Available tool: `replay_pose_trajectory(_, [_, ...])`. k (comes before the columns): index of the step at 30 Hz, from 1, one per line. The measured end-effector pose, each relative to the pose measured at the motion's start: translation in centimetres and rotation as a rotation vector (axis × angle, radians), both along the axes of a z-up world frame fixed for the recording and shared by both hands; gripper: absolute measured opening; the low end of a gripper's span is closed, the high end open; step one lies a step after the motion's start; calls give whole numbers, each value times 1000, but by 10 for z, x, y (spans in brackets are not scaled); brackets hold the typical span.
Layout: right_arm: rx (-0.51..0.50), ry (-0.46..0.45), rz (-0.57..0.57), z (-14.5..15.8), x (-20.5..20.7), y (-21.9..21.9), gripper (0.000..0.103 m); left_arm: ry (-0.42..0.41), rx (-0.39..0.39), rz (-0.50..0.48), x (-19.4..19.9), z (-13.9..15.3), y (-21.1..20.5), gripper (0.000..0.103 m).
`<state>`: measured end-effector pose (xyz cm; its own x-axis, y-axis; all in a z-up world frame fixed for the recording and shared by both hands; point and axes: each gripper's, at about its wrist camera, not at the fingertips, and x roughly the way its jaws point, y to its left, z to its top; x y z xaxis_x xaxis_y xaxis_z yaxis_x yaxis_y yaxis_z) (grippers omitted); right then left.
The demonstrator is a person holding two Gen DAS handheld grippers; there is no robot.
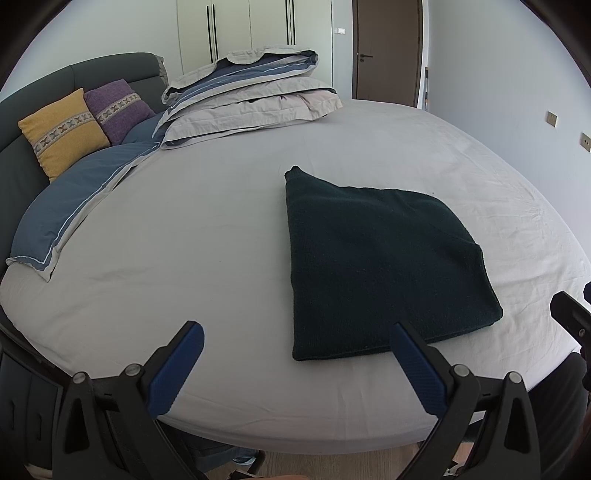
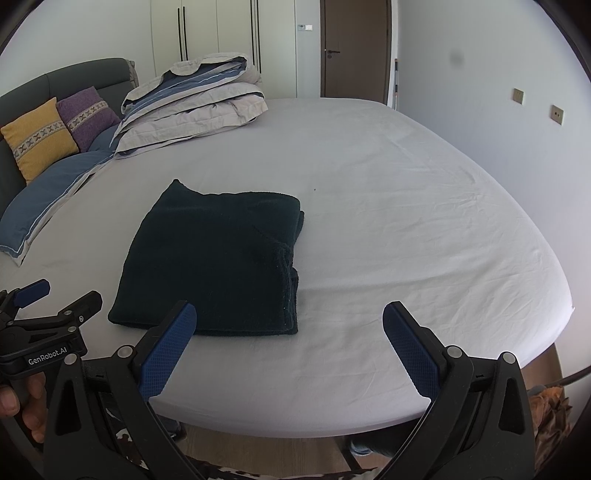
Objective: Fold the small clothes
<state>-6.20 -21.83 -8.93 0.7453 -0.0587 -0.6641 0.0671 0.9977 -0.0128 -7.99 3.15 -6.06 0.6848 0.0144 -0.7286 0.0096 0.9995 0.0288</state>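
- Left gripper [image 1: 297, 345]: jaws spread wide, nothing between them. It hangs over the near edge of the bed; its right finger [image 1: 415, 363] overlaps the near edge of the cloth in the left wrist view; contact cannot be told.
- Right gripper [image 2: 290, 325]: jaws spread wide, empty, also over the near edge. Its left finger [image 2: 168, 349] overlaps the cloth's near edge in the right wrist view.
- Cloth [image 1: 376, 266]: dark green, folded into a rough square, lying flat on the sheet [image 1: 221, 229] near the bed's front edge, stacked layers showing along its right side.
- Folded duvet [image 1: 251, 96]: piled at the far side of the bed, well apart from the cloth.
- Blue pillow [image 1: 74, 199], yellow cushion [image 1: 62, 133] and purple cushion [image 1: 118, 109]: by the headboard [image 1: 22, 110], at left.
- Door [image 1: 388, 51] and wardrobe [image 1: 251, 26]: on the far wall.
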Motion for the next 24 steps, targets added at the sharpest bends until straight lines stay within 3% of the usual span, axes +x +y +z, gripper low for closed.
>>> replay_pose_trajectory(24, [4, 3, 5, -3, 0, 1, 103, 1, -2, -2, 1, -1, 0, 103])
